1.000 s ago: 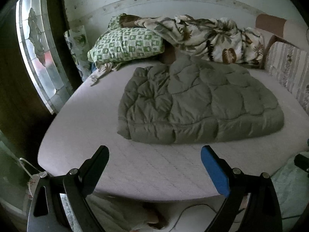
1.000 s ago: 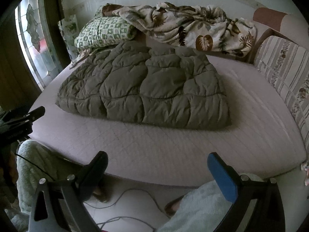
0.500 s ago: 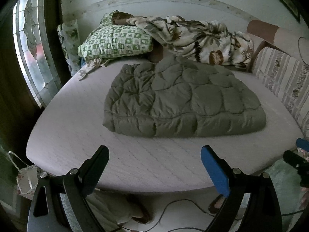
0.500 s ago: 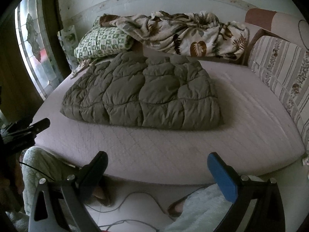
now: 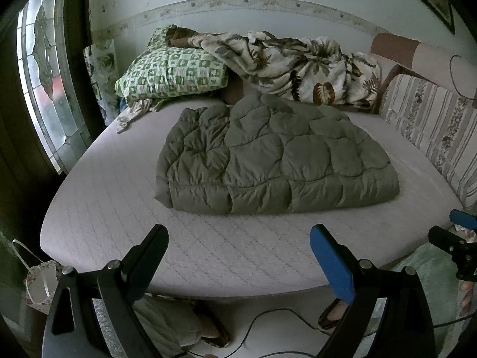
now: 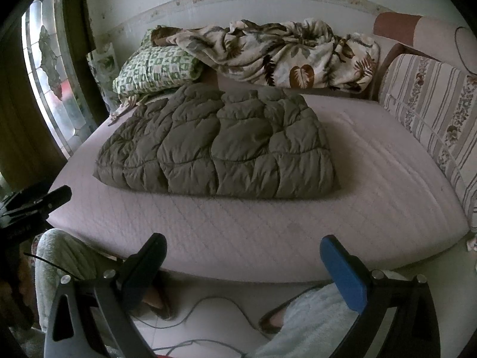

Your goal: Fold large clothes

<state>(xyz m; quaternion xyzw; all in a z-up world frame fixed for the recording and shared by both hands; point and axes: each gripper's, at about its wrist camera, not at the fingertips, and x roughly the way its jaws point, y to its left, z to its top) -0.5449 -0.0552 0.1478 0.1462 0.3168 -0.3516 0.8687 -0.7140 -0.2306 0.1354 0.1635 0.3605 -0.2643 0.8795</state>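
Each gripper, left (image 5: pixel 238 253) and right (image 6: pixel 243 256), has black arms with silver screws, one black finger and one blue-padded finger (image 6: pixel 342 274). The person wears pale fleece trousers (image 6: pixel 313 322).

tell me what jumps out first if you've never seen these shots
The puffy olive quilted jacket lies folded in the middle of the pale mattress. Behind it, against the wall, a leaf-print blanket is heaped beside a green checked pillow. In the foreground the left gripper and right gripper hang open off the bed's near edge, holding nothing.
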